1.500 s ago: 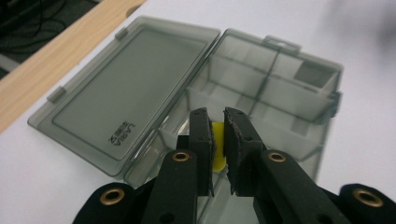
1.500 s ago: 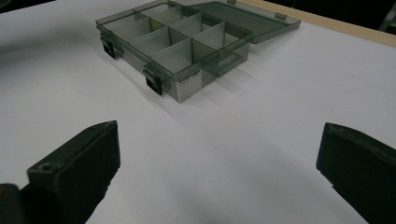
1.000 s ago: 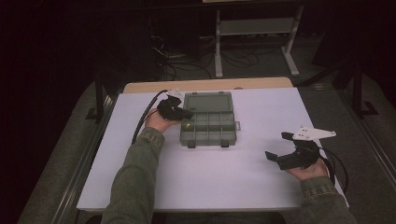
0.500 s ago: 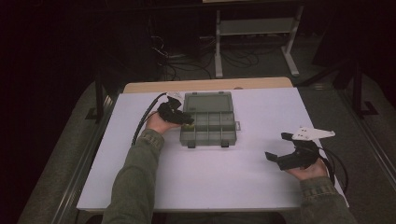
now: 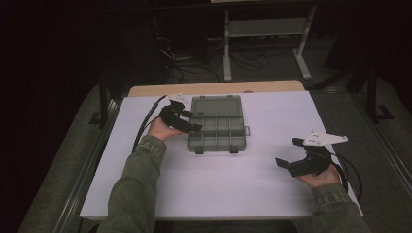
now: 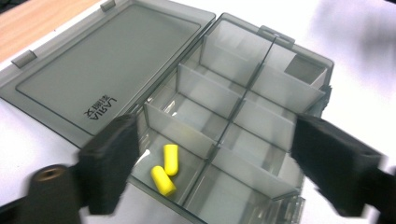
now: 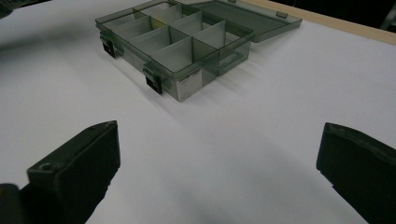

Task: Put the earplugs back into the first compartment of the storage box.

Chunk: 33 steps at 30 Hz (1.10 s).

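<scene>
Earplugs point(image 6: 164, 169), two of them, yellow foam, lie touching in the near-left compartment of the organiser box point(image 5: 217, 134), which sits open at the middle of the bench point(image 5: 262, 194), toward its far edge. Judged light, soft and squashy: they should compress under the pads and spring back, not slip. Best hold looks to be across the middle of one plug's barrel, one at a time, since the pair lies side by side against the low divider walls.

Box is clear grey plastic, stiff but thin-walled, likely to skid on the smooth white sheet if nudged. Its lid point(image 6: 100, 70) is folded flat to the far side.

Count: one box, eight compartments in two rows of four, one lid, two latches on the near wall, two earplugs, two grippers.

Left hand-held gripper point(image 5: 192, 124) hangs over the box's left end; its jaws have just been opening and now stand wide, nothing between them, the plugs below in the tray. Right hand-held gripper point(image 5: 286, 154) rests at the near right of the bench, well apart from the box, jaws wide and empty.
</scene>
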Tool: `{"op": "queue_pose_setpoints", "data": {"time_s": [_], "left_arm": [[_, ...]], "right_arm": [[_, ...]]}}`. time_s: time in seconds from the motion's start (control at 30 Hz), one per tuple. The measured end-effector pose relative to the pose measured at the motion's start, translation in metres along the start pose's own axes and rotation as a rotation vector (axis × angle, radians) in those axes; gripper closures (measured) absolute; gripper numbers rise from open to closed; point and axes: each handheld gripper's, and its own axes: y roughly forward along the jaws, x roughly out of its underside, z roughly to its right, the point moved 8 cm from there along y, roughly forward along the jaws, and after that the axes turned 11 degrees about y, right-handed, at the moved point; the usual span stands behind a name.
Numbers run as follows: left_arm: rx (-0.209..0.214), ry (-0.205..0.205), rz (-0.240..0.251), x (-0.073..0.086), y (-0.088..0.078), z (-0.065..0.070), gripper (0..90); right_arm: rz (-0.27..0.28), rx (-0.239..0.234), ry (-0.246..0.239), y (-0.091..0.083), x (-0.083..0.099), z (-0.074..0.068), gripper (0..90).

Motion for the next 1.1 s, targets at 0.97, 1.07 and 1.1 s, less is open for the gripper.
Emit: {"op": "queue_pose_setpoints", "data": {"time_s": [0.97,1.07,1.1], "left_arm": [[-0.149,-0.011,0.147,0.025,-0.075,0.019,0.0],[-0.158,-0.009,0.165,0.032,-0.082,0.024,0.4],[-0.163,-0.006,0.171,0.033,-0.083,0.025,1.1]], "right_arm": [[0.019,-0.007,0.005,-0.002,-0.003,-0.002,0.0],[0.02,-0.009,0.006,-0.002,-0.003,-0.002,0.0],[0.017,-0.009,0.005,-0.002,-0.002,-0.002,0.0]]}}
